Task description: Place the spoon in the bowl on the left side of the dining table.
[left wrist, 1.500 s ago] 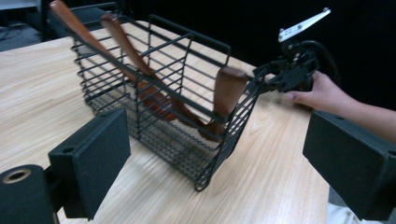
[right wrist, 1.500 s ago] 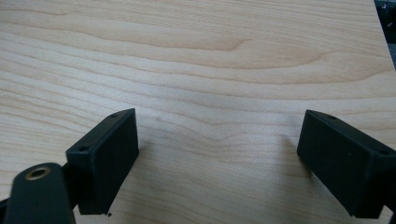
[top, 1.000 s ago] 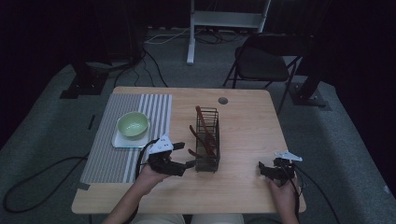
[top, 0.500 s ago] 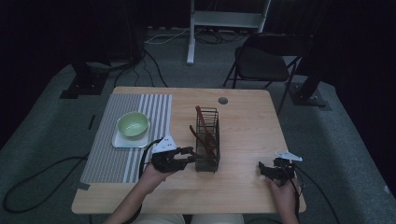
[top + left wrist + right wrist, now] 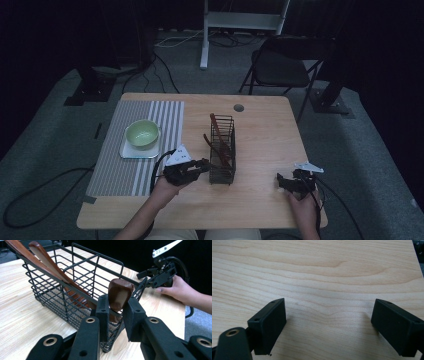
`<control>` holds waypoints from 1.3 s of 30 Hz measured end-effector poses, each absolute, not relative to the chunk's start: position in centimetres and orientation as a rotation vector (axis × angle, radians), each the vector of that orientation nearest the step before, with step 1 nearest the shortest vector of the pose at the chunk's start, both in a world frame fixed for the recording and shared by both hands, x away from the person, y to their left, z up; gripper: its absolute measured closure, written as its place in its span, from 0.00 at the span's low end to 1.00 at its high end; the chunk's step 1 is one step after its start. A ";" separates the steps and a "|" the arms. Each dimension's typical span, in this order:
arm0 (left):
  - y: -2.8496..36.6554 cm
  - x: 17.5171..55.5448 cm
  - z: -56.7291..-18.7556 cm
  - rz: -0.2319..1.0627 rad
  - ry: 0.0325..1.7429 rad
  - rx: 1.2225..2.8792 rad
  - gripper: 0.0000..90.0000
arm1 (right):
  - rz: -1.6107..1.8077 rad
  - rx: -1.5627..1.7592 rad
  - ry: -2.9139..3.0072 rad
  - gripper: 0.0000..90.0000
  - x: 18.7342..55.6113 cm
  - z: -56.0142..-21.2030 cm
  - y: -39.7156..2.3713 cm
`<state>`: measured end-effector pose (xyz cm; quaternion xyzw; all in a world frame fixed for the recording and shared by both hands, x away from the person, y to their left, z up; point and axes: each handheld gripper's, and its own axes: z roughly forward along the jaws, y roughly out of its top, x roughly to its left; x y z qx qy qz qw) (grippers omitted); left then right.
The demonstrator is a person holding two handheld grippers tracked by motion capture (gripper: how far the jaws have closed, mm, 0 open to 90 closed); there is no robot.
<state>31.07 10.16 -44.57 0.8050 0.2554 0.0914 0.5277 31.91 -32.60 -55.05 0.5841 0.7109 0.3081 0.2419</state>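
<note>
1. At the far left of the table (image 5: 260, 200) lie the striped mat (image 5: 117, 165) and the green bowl (image 5: 142, 133) on its small tray (image 5: 125, 152). We see no difference in them from either earlier high-view frame.

2. Next comes our left gripper (image 5: 204, 165). A second ago it sat back from the wire basket (image 5: 222, 175), angled down toward the table; half a second ago it had turned toward the basket. Now its tips reach the basket's near left corner.

3. In the left gripper view, its jaws bracket the rounded end of a dark wooden utensil handle (image 5: 119, 293) that leans over the basket (image 5: 75, 287) rim. The pads sit close on either side, but we cannot tell whether they are already pressing on the wood.

4. We judge this as the approach ending and the grasp beginning: the handle is lined up for closing and lifting out.

5. Two longer wooden utensils (image 5: 37, 262) lie slanted inside the basket, away from the jaws. In the high view they look unmoved.

6. At the right, our right gripper (image 5: 283, 181) rests near the table's front right edge, well apart from the basket, just as in both earlier frames. In the right gripper view its jaws stand wide apart over bare wood, holding nothing.
</note>
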 end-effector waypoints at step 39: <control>11.2 30.5 -40.6 0.301 0.618 1.818 0.85 | 0.842 1.596 1.944 0.13 31.9 -55.1 -32.6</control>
